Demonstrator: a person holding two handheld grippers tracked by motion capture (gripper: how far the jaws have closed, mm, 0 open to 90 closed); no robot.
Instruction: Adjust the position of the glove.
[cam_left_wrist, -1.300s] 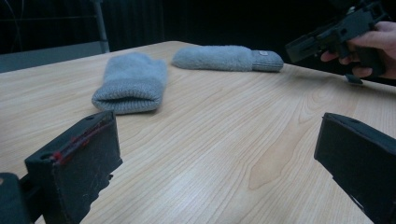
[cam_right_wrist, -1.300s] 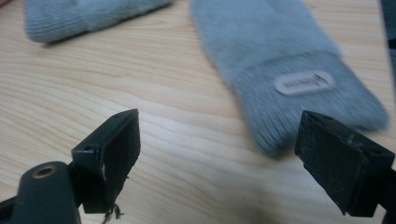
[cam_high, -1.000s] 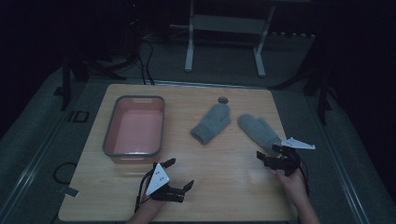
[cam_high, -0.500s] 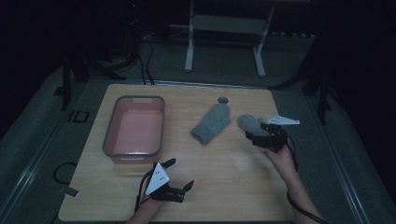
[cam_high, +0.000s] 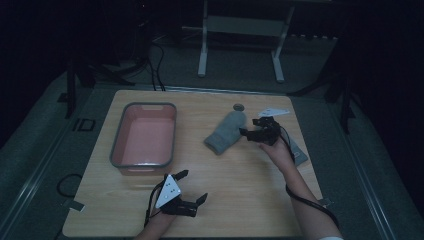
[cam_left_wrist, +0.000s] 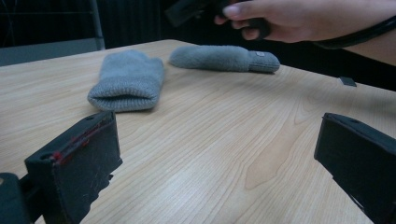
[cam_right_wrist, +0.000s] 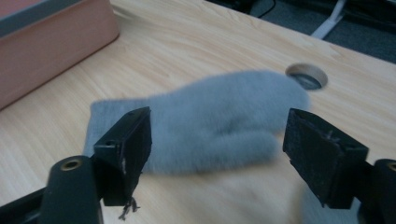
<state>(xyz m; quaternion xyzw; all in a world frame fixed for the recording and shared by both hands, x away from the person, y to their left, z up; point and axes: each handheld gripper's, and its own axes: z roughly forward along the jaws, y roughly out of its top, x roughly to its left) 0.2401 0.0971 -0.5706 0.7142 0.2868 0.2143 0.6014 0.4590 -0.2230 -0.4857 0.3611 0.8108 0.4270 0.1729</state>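
Two grey mittens lie on the wooden table. One mitten (cam_high: 226, 132) (cam_left_wrist: 128, 79) (cam_right_wrist: 210, 121) sits near the middle. The second mitten (cam_high: 299, 152) (cam_left_wrist: 224, 58) lies to its right, partly hidden under the person's right hand. My right gripper (cam_high: 251, 134) (cam_right_wrist: 217, 144) hovers open at the middle mitten's right side, jaws wide apart and the mitten between them in the right gripper view. Near the front edge, my left gripper (cam_high: 194, 186) (cam_left_wrist: 215, 154) rests open, holding nothing and pointing towards the mittens.
A pink tub (cam_high: 145, 135) (cam_right_wrist: 51, 42) with a grey rim stands at the left of the table. A round hole (cam_high: 238, 106) (cam_right_wrist: 308, 77) is in the tabletop just beyond the middle mitten. Dark floor, cables and a stand lie behind the table.
My right gripper has moved from the table's right side, past the second mitten, leftwards to the middle mitten. The left gripper has stayed put.
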